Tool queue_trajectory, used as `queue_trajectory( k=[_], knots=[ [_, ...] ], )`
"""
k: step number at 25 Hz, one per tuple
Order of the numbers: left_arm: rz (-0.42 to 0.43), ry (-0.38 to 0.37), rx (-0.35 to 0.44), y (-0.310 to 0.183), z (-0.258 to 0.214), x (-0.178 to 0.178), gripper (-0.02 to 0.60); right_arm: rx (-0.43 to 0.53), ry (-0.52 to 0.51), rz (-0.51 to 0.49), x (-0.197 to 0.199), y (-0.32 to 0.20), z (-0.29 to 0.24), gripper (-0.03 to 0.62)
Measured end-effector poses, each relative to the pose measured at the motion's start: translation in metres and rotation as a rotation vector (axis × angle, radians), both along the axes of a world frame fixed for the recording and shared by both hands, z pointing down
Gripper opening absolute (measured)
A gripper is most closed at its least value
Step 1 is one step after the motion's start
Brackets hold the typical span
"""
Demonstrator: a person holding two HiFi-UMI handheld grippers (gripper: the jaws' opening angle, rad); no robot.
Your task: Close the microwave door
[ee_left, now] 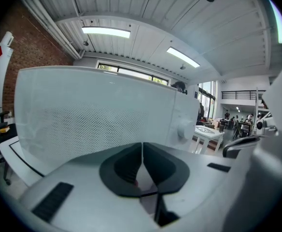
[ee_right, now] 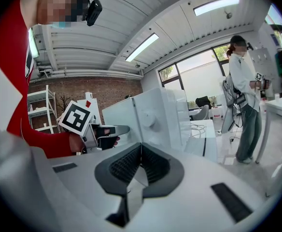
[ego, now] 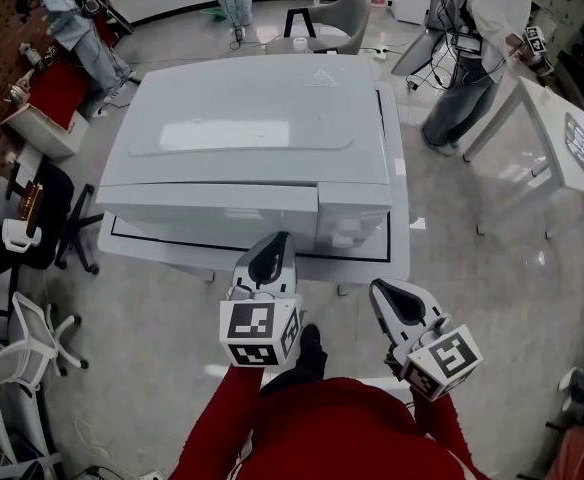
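A big white microwave (ego: pixel 252 128) stands on a white table (ego: pixel 397 168). Its door (ego: pixel 207 208) lies flush with the control panel (ego: pixel 354 218). My left gripper (ego: pixel 272 253) is just in front of the door's right end, jaws shut with nothing between them. In the left gripper view the meshed door window (ee_left: pixel 92 115) fills the frame beyond the left gripper (ee_left: pixel 142 151), with a knob (ee_left: pixel 183 129) to the right. My right gripper (ego: pixel 390 293) hangs back near the table's front right corner, shut and empty. In the right gripper view the right gripper (ee_right: pixel 141 151) faces the microwave (ee_right: pixel 155 115).
A person (ego: pixel 472 58) stands at the back right beside another white table (ego: pixel 562 138). A grey chair (ego: pixel 332 23) is behind the microwave table. Office chairs (ego: pixel 32 338) stand at the left, and another person (ego: pixel 82 38) is at the far left.
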State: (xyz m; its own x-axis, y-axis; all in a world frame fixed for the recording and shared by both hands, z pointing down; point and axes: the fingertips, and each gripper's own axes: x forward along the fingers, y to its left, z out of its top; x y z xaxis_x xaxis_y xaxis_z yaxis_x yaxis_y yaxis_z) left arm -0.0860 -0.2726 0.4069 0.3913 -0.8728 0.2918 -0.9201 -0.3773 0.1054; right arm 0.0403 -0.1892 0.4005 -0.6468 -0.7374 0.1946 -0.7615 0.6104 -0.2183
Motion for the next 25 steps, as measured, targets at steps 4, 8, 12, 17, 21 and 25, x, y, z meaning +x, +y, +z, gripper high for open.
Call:
queue_trajectory(
  k=[4,8,12,17,21,25],
  knots=[
    [0.006,-0.014,0.006,-0.002,0.000,0.001,0.020,0.000,0.000,0.001,0.002,-0.003,0.000,0.015],
    [0.003,0.000,-0.007,-0.010,0.000,0.002,0.012,-0.002,-0.001,-0.004,0.000,-0.005,0.001,0.014],
    [0.007,0.001,-0.003,-0.008,0.000,0.004,0.012,-0.007,0.001,-0.003,0.002,-0.005,0.002,0.014],
    [0.011,-0.004,0.002,-0.008,0.000,0.005,0.011,-0.014,0.000,0.000,0.002,-0.006,0.003,0.014],
    [0.027,0.015,0.004,-0.011,0.001,0.005,0.011,-0.004,0.000,-0.006,-0.001,-0.006,-0.001,0.014],
    [0.102,0.117,0.021,-0.002,-0.007,0.007,0.011,0.014,-0.006,-0.006,-0.001,0.000,-0.006,0.014]
  ],
)
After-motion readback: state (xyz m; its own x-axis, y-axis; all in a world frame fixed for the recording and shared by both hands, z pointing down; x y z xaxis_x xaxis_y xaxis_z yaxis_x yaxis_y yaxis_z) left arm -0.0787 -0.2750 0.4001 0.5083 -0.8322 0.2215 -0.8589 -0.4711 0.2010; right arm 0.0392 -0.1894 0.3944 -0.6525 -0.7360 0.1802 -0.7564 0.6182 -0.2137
